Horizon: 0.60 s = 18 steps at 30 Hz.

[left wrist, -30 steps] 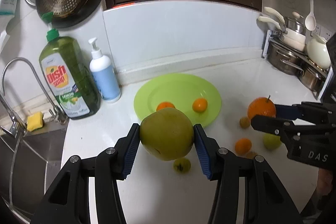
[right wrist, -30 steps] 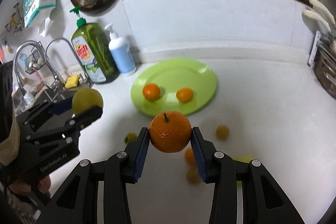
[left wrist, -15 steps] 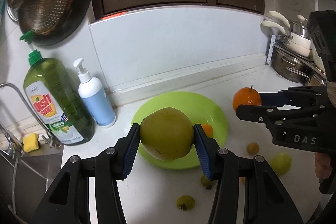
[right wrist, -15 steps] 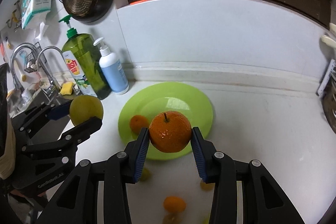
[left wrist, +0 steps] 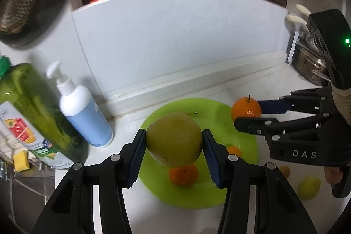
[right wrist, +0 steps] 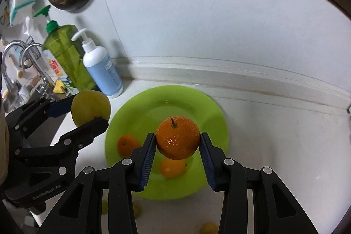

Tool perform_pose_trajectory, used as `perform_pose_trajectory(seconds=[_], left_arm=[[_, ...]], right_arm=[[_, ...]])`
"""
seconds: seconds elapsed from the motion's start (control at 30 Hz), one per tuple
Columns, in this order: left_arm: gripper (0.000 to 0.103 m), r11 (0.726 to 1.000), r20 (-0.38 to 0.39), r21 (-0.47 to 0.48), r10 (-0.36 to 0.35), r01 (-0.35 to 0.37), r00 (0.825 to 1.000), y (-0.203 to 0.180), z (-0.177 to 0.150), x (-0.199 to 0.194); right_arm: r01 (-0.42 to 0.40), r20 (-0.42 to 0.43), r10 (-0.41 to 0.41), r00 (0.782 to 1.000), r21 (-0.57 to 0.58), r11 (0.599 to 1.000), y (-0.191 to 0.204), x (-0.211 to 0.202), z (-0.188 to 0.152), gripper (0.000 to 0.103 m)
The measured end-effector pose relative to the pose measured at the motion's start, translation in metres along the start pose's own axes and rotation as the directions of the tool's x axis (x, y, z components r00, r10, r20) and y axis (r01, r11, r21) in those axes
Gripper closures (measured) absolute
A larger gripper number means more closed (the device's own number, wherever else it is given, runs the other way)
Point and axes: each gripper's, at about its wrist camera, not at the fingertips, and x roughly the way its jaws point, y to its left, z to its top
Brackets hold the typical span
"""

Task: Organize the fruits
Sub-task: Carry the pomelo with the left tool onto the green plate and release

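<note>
My left gripper is shut on a large yellow-green pear and holds it above the near left part of the green plate. My right gripper is shut on an orange with a stem and holds it above the green plate. Two small oranges lie on the plate. The pear also shows in the right wrist view, the orange in the left wrist view.
A green dish soap bottle and a white-blue pump bottle stand left of the plate by the wall. Sink and tap are at far left. Small yellow fruits lie on the counter right of the plate. Pots stand far right.
Both grippers have moved forward toward the wall with their fruits, and now hang over the green plate. The plate and bottles look larger and nearer.
</note>
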Motion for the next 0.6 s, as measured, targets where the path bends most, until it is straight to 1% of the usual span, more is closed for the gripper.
perform_pose_trajectory(seconds=[0.17,0.37,0.6], left_arm=[[0.053,1.0,-0.071,0.002,-0.022,0.022,0.997,0.006,0.002,0.025],[0.053,0.999,-0.171,-0.01,-0.05,0.049,0.984,0.013,0.001,0.054],[0.053,0.998,-0.23,-0.018,-0.059,0.056,0.971,0.017,-0.003,0.074]], right_arm=[[-0.011,-0.063,0.011,0.998,-0.004,1.0,-0.008,0.025,0.007,0.062],[-0.02,-0.124,0.017,0.992,-0.018,1.0,-0.01,0.048,0.006,0.062],[-0.036,-0.182,0.033,0.983,-0.014,0.999,-0.014,0.066,0.002,0.062]])
